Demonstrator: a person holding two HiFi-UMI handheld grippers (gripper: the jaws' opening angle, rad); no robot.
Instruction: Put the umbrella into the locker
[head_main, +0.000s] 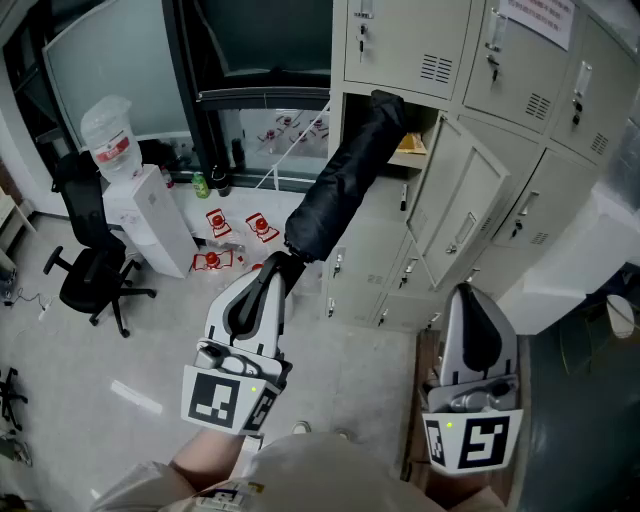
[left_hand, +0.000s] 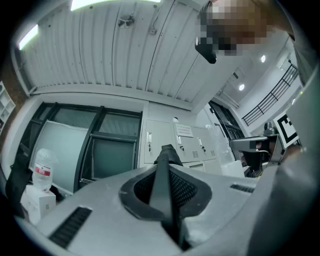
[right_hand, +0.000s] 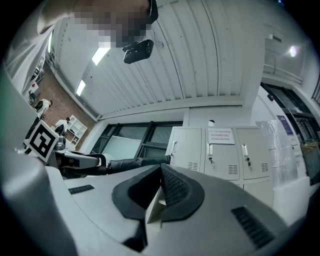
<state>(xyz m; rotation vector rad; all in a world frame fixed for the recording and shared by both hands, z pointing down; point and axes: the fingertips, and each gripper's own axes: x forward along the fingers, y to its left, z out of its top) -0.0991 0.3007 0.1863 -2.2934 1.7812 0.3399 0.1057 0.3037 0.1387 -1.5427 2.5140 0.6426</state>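
A folded black umbrella (head_main: 340, 190) slants up and to the right, its far end at the mouth of the open locker compartment (head_main: 420, 135). My left gripper (head_main: 283, 264) is shut on its lower end. In the left gripper view the umbrella (left_hand: 167, 155) runs as a dark strip out from between the jaws toward the lockers. The locker door (head_main: 462, 200) hangs open to the right. My right gripper (head_main: 467, 292) sits low at the right, shut with nothing in it. The right gripper view shows the umbrella (right_hand: 132, 164) level at the left, in front of the windows.
Grey lockers (head_main: 520, 60) fill the upper right. A water dispenser (head_main: 150, 215) and a black office chair (head_main: 90, 265) stand at the left. Red-and-white items (head_main: 235, 240) lie on the floor under the window, with a green bottle (head_main: 200, 185) nearby.
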